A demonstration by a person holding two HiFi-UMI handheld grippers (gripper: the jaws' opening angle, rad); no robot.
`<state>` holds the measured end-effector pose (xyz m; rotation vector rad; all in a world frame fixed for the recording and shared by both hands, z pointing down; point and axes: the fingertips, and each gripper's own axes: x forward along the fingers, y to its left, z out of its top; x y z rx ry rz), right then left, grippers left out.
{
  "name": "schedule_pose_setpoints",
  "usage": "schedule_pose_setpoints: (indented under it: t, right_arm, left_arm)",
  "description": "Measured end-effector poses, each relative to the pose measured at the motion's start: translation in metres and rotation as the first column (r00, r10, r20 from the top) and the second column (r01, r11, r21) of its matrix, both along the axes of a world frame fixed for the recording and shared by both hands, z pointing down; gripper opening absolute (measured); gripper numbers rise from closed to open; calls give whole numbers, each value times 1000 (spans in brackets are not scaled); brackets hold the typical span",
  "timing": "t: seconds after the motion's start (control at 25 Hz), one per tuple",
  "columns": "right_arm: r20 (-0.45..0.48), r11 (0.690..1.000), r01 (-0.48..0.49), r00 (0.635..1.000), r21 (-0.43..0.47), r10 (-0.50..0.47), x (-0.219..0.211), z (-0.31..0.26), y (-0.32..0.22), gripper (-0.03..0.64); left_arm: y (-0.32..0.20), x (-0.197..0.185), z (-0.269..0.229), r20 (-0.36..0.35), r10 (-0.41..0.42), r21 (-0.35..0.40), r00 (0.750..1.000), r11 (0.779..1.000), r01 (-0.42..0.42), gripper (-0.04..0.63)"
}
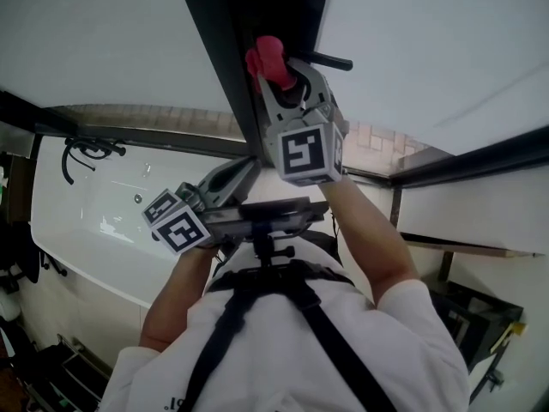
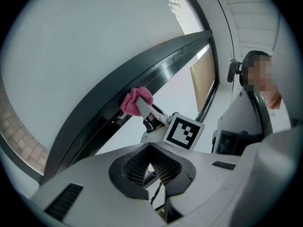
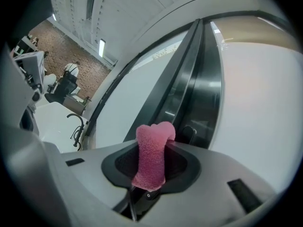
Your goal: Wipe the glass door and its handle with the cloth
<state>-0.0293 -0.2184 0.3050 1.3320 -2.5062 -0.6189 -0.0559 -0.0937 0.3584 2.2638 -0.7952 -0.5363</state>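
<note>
The pink cloth (image 1: pixel 268 58) is pinched in my right gripper (image 1: pixel 281 74), which is shut on it and presses it against the dark door frame (image 1: pixel 232 50). A short black handle (image 1: pixel 331 61) sticks out just right of the cloth. Frosted glass (image 1: pixel 111 33) lies on both sides of the frame. In the right gripper view the cloth (image 3: pixel 152 162) stands up between the jaws of the right gripper (image 3: pixel 154 148), in front of the frame (image 3: pixel 189 93). My left gripper (image 1: pixel 225 183) hangs lower, away from the door. Its jaws (image 2: pixel 150 149) are shut and empty, pointing up at the cloth (image 2: pixel 136 100).
A white basin (image 1: pixel 94 221) with a black tap (image 1: pixel 86 151) lies at the left. Dark rails (image 1: pixel 480 157) and a shelf (image 1: pixel 463 247) run along the right. The person's chest harness (image 1: pixel 266 299) fills the bottom middle.
</note>
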Motion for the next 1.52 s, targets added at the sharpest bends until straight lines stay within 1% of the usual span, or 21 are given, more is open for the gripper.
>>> schedule_pose_setpoints:
  t: [0.4,0.64,0.76,1.0,1.12,1.2,1.36,1.52]
  right_arm:
    - [22,997,-79,997,7,79,35,-1,5,104]
    - [29,988,-153,988,-13,154,71,6,10,104]
    - [41,979,-204,978,-24,204,91,9,13,104]
    - [114,947,-315,941,-60,320,131,10,16,103]
    - [135,932,-354,923,-76,362,149,12,16,104]
    - [136,926,-366,917,-88,376,159,17,16,103]
    - [217,914,-378,889,-151,403,169,21,14,103]
    - [264,903,-334,876,-269,403,169,46,11,103]
  left_arm:
    - [-2,3,3,-8,33,0,999,999,-33,-8]
    - [-6,5,4,-11,59,0,998,998,-59,-8]
    - [-6,9,5,-13,72,1,997,997,-72,-8]
    - [-6,11,5,-12,83,3,996,997,-83,-8]
    - [-6,12,5,-11,83,1,996,997,-83,-8]
    - [-6,11,6,-13,81,1,997,997,-81,-8]
    - [-6,10,6,-11,71,1,997,997,-71,-8]
    - [-4,9,9,-10,54,-2,998,999,-54,-8]
